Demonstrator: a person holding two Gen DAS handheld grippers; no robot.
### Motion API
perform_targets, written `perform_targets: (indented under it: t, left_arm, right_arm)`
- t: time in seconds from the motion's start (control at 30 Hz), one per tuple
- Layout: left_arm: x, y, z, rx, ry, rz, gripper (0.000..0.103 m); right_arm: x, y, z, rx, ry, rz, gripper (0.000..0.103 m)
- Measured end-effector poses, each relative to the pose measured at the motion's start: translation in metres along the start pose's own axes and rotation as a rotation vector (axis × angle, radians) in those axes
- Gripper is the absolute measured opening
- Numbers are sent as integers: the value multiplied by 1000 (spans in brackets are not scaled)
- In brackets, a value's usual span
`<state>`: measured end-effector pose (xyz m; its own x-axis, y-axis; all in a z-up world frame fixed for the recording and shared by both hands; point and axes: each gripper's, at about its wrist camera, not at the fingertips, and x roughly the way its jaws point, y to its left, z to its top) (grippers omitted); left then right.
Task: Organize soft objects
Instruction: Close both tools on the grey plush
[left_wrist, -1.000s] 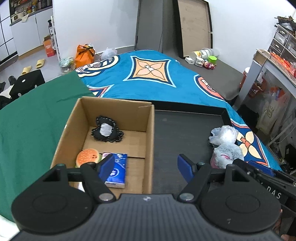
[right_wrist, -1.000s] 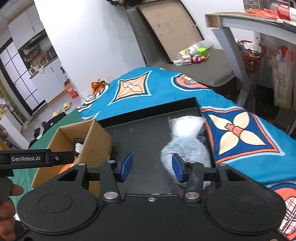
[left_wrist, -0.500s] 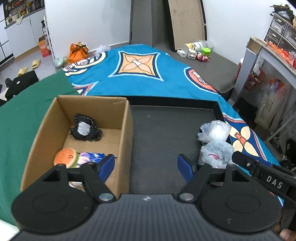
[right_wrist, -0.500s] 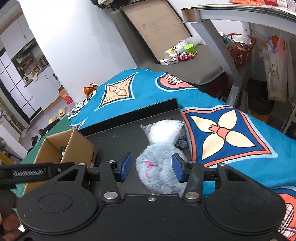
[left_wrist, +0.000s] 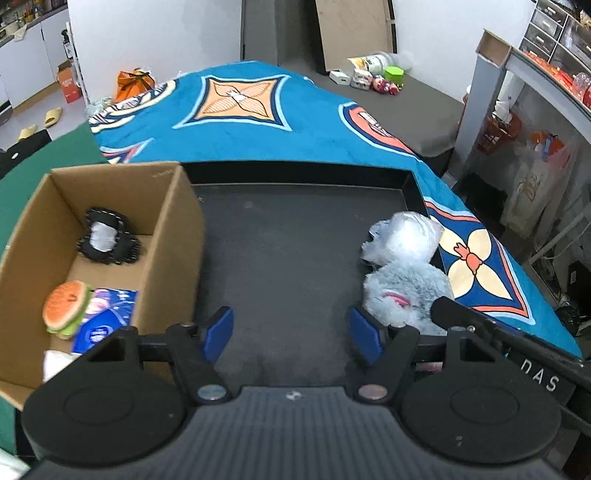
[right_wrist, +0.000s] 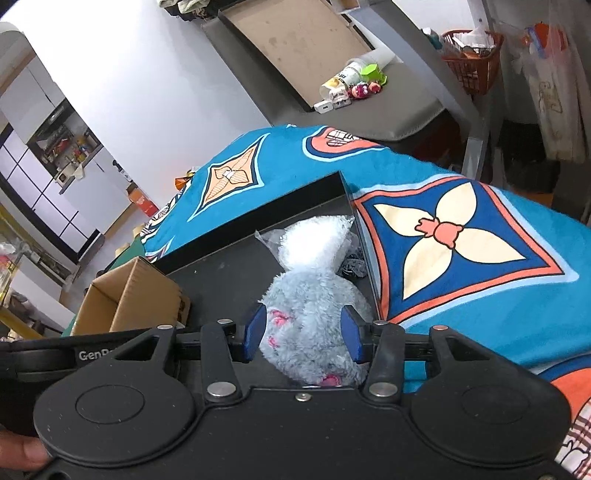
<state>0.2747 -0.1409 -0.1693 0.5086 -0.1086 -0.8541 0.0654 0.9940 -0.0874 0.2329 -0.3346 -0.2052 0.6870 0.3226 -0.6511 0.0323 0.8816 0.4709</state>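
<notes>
3 items in cardboard box; grey plush in black tray.

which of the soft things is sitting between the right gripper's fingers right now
The grey plush toy with pink markings, in the black tray. The right gripper straddles it, its jaws just closing. The white fluffy item in clear plastic lies beyond it; the burger toy is in the cardboard box.

The grey plush toy hides its lower end behind the right claw's body.
</notes>
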Motion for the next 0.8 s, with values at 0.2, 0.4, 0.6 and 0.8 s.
perform_targets:
  t: [0.2, 0.4, 0.6, 0.8]
  left_arm:
    - [14, -8, 2, -3, 19, -14, 55]
    - [24, -16, 1, -8, 41, -48, 47]
    - [29, -23, 2, -35, 43, -102, 42]
    - [32, -25, 5, -70, 42, -152, 37]
  right_arm:
    - [7, -16, -3, 52, 27, 27, 37]
    - [13, -22, -4, 77, 40, 36, 34]
    - [12, -30, -4, 99, 33, 26, 32]
    - [15, -38, -5, 138, 46, 27, 27]
